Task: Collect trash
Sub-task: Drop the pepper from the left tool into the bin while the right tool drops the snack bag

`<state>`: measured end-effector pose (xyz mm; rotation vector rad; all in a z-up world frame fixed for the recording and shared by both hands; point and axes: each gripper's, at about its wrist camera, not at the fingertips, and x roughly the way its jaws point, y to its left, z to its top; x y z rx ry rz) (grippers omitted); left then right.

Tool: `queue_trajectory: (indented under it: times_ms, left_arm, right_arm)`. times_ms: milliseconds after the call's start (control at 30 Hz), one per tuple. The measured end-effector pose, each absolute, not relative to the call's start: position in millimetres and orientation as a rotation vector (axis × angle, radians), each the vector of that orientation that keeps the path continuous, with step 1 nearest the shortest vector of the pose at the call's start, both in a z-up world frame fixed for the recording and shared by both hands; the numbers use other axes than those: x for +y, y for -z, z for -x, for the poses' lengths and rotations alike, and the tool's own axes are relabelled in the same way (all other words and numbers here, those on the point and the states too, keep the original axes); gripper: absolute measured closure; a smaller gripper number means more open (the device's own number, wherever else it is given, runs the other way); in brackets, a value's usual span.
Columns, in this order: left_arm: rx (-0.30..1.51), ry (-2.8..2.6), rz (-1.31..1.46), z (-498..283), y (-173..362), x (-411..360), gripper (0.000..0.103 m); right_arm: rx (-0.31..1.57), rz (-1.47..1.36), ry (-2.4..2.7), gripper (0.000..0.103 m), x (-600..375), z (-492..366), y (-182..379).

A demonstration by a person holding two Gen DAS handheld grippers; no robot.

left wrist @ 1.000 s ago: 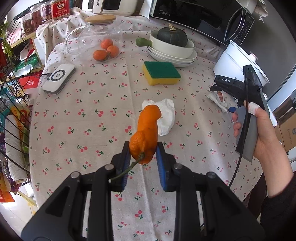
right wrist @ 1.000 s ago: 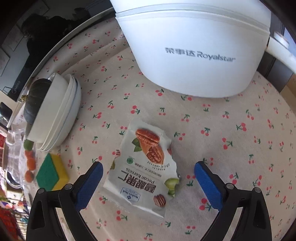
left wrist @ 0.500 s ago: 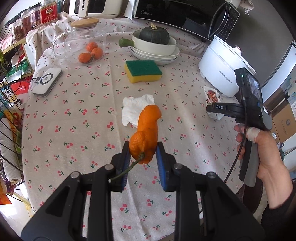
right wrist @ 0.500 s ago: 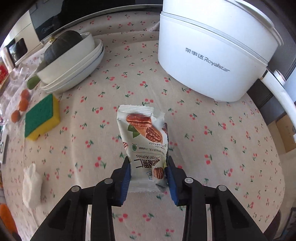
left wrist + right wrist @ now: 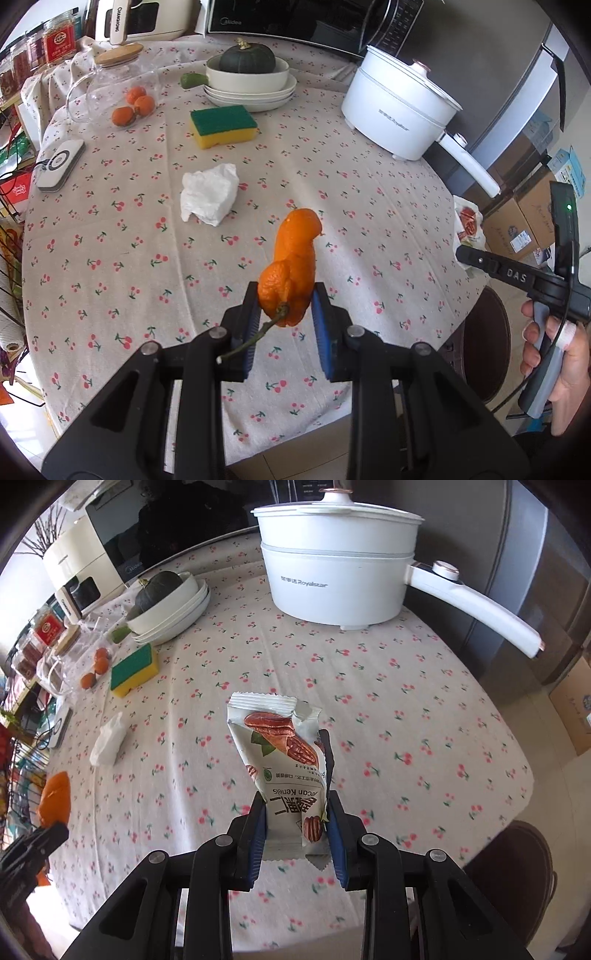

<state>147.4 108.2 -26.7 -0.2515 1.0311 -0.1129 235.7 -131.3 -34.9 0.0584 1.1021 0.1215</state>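
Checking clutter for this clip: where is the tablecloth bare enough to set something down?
Bare cloth lies between the crumpled tissue and the white electric pot, and along the near edge. Crowded at the back: sponge, stacked bowls, glass jar.

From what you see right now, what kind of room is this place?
Most likely a home kitchen or dining corner: a microwave stands behind a round table with a cherry-print cloth, which carries an electric cooking pot and a dish sponge.
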Motion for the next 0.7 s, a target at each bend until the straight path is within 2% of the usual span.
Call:
queue_trajectory:
  times_ms: [433, 700]
  left_arm:
    - [1.078, 0.23, 0.142, -136.4, 34.7, 42.0, 0.074]
    - [1.108, 0.321, 0.075, -132.7, 41.7, -15.0, 0.074]
  right_arm:
    - [1.061, -0.068, -0.004, 0.072, -246.2, -129.7, 32.8]
    - [1.063, -0.117, 0.034, 0.071, -298.7, -98.9, 41.2]
